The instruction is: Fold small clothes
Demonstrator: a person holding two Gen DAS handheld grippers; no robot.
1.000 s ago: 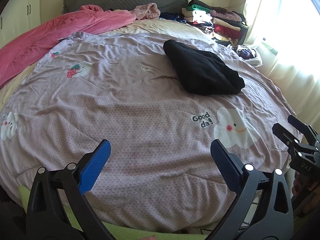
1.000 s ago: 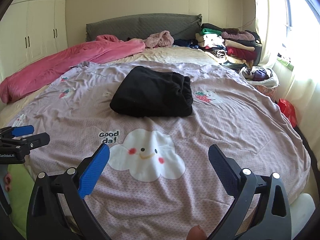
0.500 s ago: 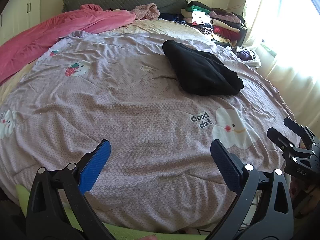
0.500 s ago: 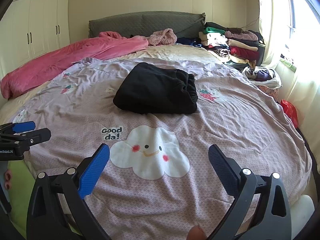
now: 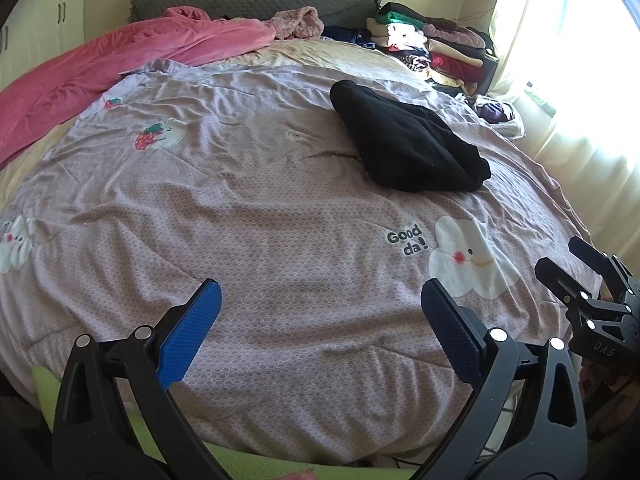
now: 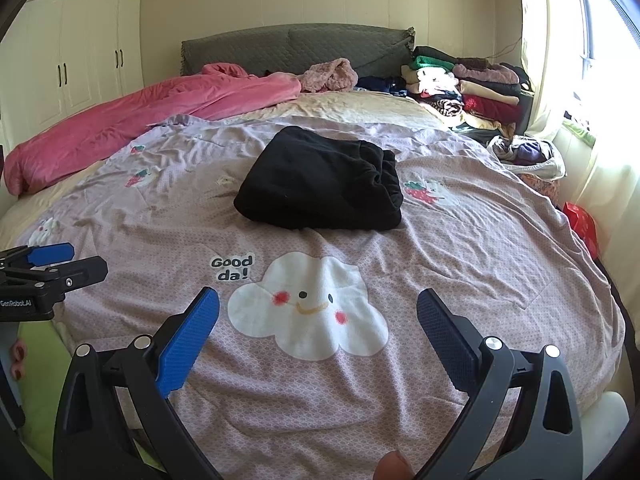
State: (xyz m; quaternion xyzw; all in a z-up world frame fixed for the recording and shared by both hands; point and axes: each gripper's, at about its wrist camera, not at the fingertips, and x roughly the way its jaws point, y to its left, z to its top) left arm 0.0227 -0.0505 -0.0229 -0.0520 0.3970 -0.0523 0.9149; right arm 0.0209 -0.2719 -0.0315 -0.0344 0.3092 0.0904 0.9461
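Black fabric first: from my left wrist view the black garment (image 5: 408, 144) lies as a folded bundle on the lilac quilt (image 5: 260, 240), far and right of centre, well apart from both tools. My left gripper (image 5: 320, 308) hangs over the near edge of the bed, jaws spread wide, nothing between the blue pads (image 5: 192, 332). My right gripper (image 5: 576, 264) shows at the right edge, fingers parted, also empty. Compared with a second ago the bed has slid slightly down and away in this view, so I read it as me pulling back a little; the bundle itself has not moved.

Right wrist view: same black garment (image 6: 320, 184), far centre, beyond the cloud print (image 6: 308, 308); waistband side looks to be on the right. My right gripper (image 6: 318, 308) is released, held near the bed's near edge. Left gripper (image 6: 60, 264) pokes in at the left, open. View has risen a touch since earlier, more wall and wardrobe (image 6: 80, 48) showing.

My read: this piece is already folded and let go. Next I'd probably need another item, maybe from the clothes stack (image 6: 464, 84) far right, though that looks folded too.
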